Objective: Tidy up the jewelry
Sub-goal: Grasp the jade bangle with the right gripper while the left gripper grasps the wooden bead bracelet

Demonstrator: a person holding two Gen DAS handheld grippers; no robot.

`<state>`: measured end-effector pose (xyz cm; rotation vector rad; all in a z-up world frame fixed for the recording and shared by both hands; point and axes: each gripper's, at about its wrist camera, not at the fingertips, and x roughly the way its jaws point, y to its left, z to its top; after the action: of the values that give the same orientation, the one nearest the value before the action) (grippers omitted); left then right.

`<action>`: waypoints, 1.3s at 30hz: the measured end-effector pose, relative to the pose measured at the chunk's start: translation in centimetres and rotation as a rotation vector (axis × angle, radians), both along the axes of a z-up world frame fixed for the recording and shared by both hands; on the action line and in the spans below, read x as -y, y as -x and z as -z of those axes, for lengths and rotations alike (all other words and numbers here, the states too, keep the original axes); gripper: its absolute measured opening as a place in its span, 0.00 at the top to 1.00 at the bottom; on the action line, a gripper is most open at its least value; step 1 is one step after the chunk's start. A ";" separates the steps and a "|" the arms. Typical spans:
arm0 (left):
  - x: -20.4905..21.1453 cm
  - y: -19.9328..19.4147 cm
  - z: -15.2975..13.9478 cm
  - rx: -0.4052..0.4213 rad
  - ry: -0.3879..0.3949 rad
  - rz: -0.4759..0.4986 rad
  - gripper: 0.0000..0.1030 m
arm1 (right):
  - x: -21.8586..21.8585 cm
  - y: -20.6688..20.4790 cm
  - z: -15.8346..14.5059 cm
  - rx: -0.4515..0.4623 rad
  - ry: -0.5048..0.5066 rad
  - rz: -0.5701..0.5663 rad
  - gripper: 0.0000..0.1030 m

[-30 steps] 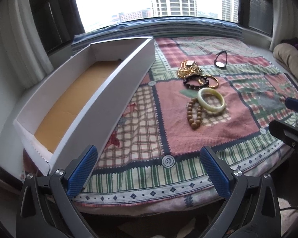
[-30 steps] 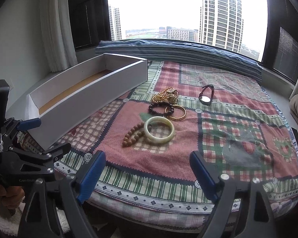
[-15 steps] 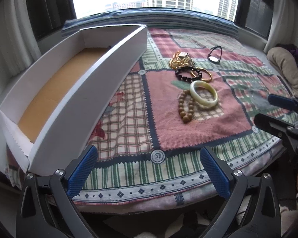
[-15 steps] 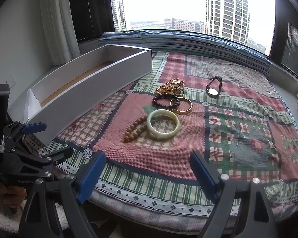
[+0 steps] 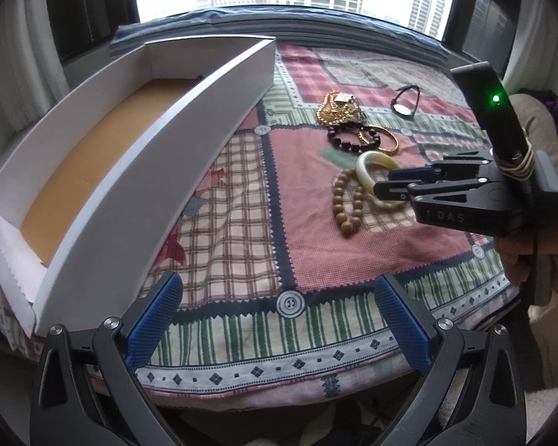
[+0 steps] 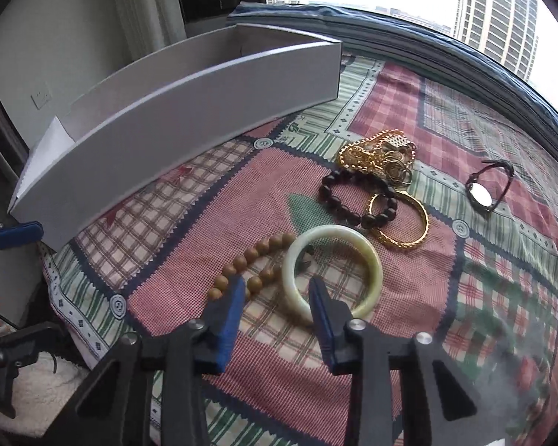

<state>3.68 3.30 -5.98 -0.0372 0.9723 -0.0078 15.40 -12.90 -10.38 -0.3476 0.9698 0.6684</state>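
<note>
Jewelry lies on a patchwork cloth: a pale jade bangle (image 6: 333, 232) (image 5: 375, 158), a wooden bead bracelet (image 6: 249, 260) (image 5: 344, 204), a dark bead bracelet (image 6: 334, 204), a gold bangle (image 6: 420, 230), a heap of gold chains (image 6: 375, 152) and a watch (image 6: 480, 193). My right gripper (image 6: 275, 293) (image 5: 390, 182) hovers low over the jade bangle's near-left rim. Its jaws are closing, with that rim and some wooden beads in the gap, and the pads are not pressing on them. My left gripper (image 5: 279, 316) stands open and empty over the cloth's near edge.
A long white box (image 5: 175, 156) (image 6: 189, 119) with a brown floor lies at the left, open-topped, with nothing seen inside. A hand (image 5: 532, 260) holds the right gripper's handle. The cloth's front edge drops off just below the left gripper. A window sill runs along the back.
The right gripper has swung forward and down onto the jade bangle, and its jaws have narrowed a lot. It now reaches well into the left wrist view. The left gripper barely shifted.
</note>
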 end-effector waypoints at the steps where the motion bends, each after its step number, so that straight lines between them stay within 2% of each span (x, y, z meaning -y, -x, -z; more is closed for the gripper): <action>1: -0.1 -0.1 0.1 -0.003 0.000 -0.002 0.01 | -0.2 -0.3 0.5 -0.011 0.011 -0.007 0.77; 9: 0.3 -0.8 1.0 -0.032 -0.006 0.006 0.01 | -1.1 -1.5 2.8 -0.022 0.081 -0.061 0.78; 11: 0.5 -0.8 1.0 -0.034 -0.012 0.008 0.01 | -1.2 -1.6 2.9 -0.014 0.092 -0.071 0.86; 15: 0.5 -1.0 1.2 -0.038 -0.008 0.005 0.01 | -0.6 -1.4 2.0 -0.004 0.063 -0.059 0.89; 21: 1.4 -2.3 1.2 -0.045 0.057 0.052 0.01 | 1.9 -0.8 0.4 0.013 0.007 0.024 0.89; 25: 3.2 -4.4 0.6 -0.028 0.113 0.136 0.01 | 4.2 -0.1 -0.2 0.022 -0.011 0.087 0.89; 28: 5.4 -6.6 0.3 -0.010 0.115 0.186 0.01 | 6.1 0.5 -0.5 0.029 -0.029 0.146 0.89; 30: 7.0 -8.2 0.6 -0.016 0.126 0.224 0.07 | 7.5 1.1 -0.7 0.038 -0.043 0.187 0.89; 32: 8.5 -10.0 1.5 -0.052 0.132 0.250 0.30 | 8.9 1.7 -1.1 0.045 -0.066 0.219 0.89; 36: 9.7 -12.7 4.1 -0.143 0.139 0.226 0.37 | 10.8 2.9 -2.1 0.064 -0.114 0.249 0.89; 38: 9.8 -13.1 4.9 -0.167 0.132 0.203 0.48 | 11.5 3.4 -2.6 0.072 -0.141 0.251 0.89; 39: 9.7 -13.3 5.3 -0.178 0.130 0.191 0.50 | 11.7 3.5 -2.9 0.074 -0.153 0.252 0.89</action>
<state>17.03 -6.44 -11.25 -0.0657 1.1494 -0.2473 11.91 -24.58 -7.53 -0.1119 0.8682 0.4926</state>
